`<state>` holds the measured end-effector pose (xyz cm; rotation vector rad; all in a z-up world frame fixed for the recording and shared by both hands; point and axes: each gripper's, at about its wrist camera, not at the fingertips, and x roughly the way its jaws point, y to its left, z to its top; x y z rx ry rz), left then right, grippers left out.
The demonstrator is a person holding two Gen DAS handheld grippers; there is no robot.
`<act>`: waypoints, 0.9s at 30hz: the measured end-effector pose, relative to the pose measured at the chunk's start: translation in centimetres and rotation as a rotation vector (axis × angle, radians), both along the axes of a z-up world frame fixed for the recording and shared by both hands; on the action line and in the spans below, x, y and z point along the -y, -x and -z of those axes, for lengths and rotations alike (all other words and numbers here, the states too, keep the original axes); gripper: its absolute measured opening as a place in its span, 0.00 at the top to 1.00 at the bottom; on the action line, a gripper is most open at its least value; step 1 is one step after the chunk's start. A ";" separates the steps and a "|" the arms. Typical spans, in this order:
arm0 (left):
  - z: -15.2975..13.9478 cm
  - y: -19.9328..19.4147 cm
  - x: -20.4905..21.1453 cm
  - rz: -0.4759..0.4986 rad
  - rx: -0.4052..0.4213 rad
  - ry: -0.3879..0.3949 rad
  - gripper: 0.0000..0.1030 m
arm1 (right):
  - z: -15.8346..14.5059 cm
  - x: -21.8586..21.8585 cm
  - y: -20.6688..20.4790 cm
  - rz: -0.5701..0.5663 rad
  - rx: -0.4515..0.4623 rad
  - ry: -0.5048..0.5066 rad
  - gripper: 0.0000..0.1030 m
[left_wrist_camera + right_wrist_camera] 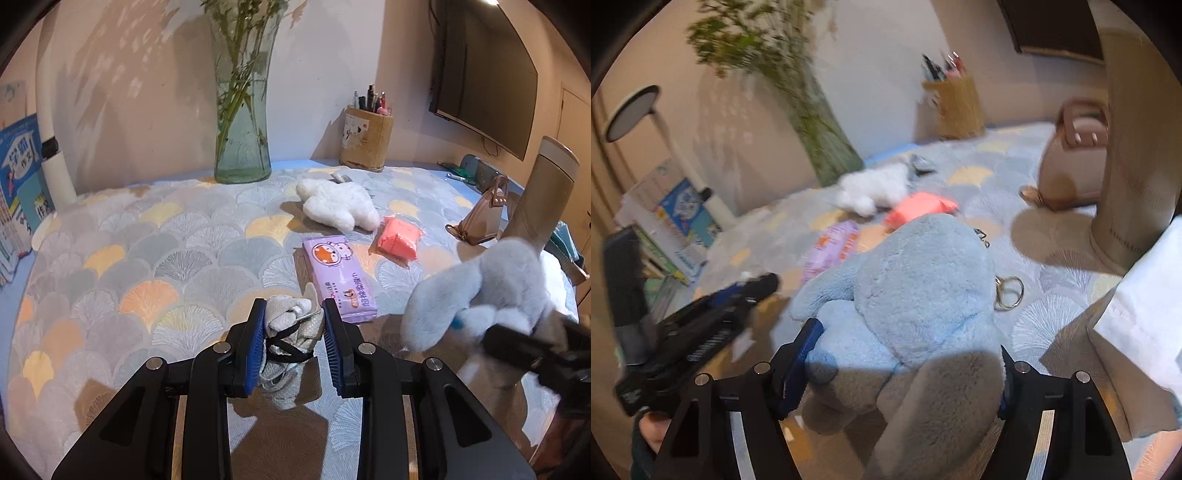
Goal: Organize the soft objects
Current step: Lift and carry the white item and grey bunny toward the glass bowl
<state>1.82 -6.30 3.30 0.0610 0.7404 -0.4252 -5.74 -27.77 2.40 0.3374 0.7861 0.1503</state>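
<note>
Plush (905, 295), blue and bulky, fills the right claw (905, 380), whose jaws sit wide on either flank of it; the pads appear to press into the fur, so I read it as clamped on the toy and held just above the desk (147, 258). The left claw (293, 343) is nearly together, pinching a small crumpled cloth (288, 325) with a black cord, low over the desk. Other soft things lie apart on the patterned cover: a white plush (336, 203) near the vase (242, 129), a pink pack (397, 240) just beside it, and a purple tissue pack (338, 277) nearer the left claw.

The step in hand looks like carrying two items at once to a gathering spot. A white bag or box edge (1145, 295) sits at the right of the right view, though whether it is the target is unclear. Next, each claw needs a clear place to lower its load before the jaws part; the plush's keyring (1008, 291) could snag.
</note>
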 end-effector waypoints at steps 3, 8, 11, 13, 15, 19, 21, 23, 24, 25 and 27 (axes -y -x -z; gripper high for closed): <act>-0.5 0.5 0.2 0.035 -0.019 0.015 0.74 | -1.8 0.1 0.9 0.005 0.044 0.023 0.28; -3.6 2.9 0.6 0.108 -0.001 0.126 0.74 | -5.1 1.8 3.1 0.040 0.140 0.033 0.28; -5.7 4.6 2.0 0.166 0.036 0.140 0.74 | -6.6 3.1 4.5 0.080 0.181 0.086 0.28; -7.2 5.6 3.3 0.215 0.051 0.153 0.74 | -7.5 4.4 5.6 0.105 0.207 0.079 0.28; -8.6 6.4 4.6 0.261 0.062 0.173 0.74 | -8.3 5.7 6.5 0.136 0.219 0.075 0.28; -11.6 8.5 7.8 0.341 0.125 0.181 0.74 | -10.3 8.8 8.8 0.197 0.261 0.074 0.28; -12.8 9.5 9.6 0.376 0.150 0.179 0.74 | -11.4 10.0 10.2 0.229 0.293 0.098 0.28; -13.7 10.4 11.7 0.415 0.168 0.181 0.74 | -12.4 11.4 11.5 0.264 0.323 0.127 0.28; -14.2 10.9 12.9 0.438 0.177 0.182 0.74 | -12.9 12.1 12.1 0.282 0.334 0.138 0.27; -14.7 11.4 14.2 0.456 0.187 0.179 0.74 | -13.4 13.0 12.6 0.302 0.342 0.150 0.27; -15.5 12.5 17.3 0.500 0.209 0.163 0.74 | -14.0 15.0 13.4 0.338 0.345 0.171 0.27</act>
